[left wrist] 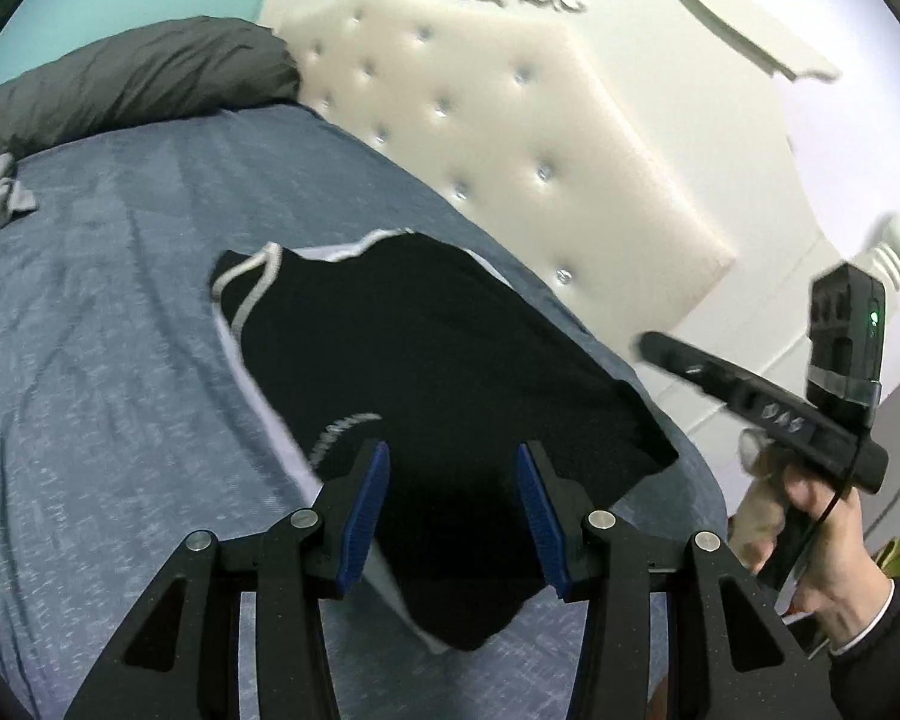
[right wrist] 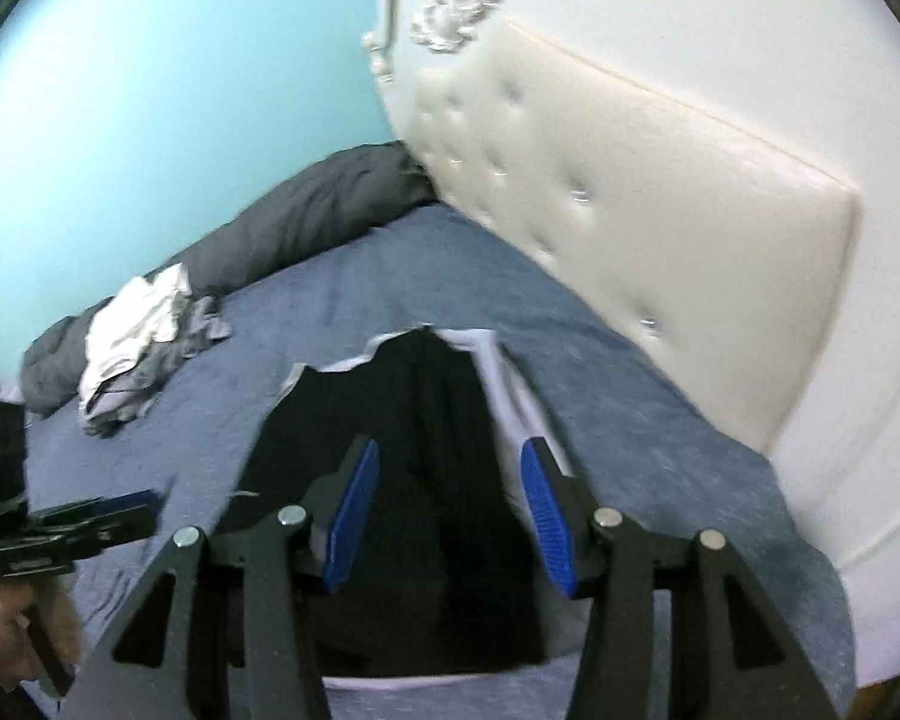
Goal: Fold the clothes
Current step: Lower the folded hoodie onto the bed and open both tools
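Both the left gripper [left wrist: 453, 516] and right gripper [right wrist: 450, 516] hover with fingers apart and empty above the black white-trimmed sports jersey [left wrist: 426, 348] lying half-folded on the blue-grey bedspread [left wrist: 120, 360], where a neat next fold likely calls for pinching matching edges evenly.

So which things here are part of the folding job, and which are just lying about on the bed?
Part of the job:
- black garment with white trim
- left gripper, open above it
- right gripper, open above it

Lying about:
- crumpled white and grey clothes
- dark grey pillow
- tufted headboard
- blue bedcover
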The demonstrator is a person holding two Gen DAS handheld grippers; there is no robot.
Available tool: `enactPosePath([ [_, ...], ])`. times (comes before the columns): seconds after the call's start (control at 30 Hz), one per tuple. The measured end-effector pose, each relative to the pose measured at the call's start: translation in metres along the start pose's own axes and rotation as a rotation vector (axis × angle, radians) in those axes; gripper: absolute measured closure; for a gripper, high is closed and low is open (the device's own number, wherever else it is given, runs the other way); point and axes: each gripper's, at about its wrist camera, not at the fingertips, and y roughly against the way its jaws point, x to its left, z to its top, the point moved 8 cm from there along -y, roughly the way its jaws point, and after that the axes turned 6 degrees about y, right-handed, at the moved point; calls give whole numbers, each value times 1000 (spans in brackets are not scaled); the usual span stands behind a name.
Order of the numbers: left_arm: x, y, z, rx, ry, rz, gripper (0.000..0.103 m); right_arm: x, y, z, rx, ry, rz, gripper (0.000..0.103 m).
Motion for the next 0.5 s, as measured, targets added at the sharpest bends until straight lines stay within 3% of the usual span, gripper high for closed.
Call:
enactPosePath([
  [0.03,-2,-6,-5,12,-8,4,54,8,-6,-3,23,23,18,67],
  [0.17,0,-31,-27,58,-36,36,55,25,-35,-25,131,94,34,85],
  [0.27,6,-43,-42,55,-63,50,55,12,-48,-42,180,74,-12,95],
  [0.3,8,-46,-44,53,-64,47,55,4,-53,-46,191,48,-25,103],
  [0.5,7,-51,-43,62,-79,56,56,-18,-78,-66,242,-30,-92,103],
])
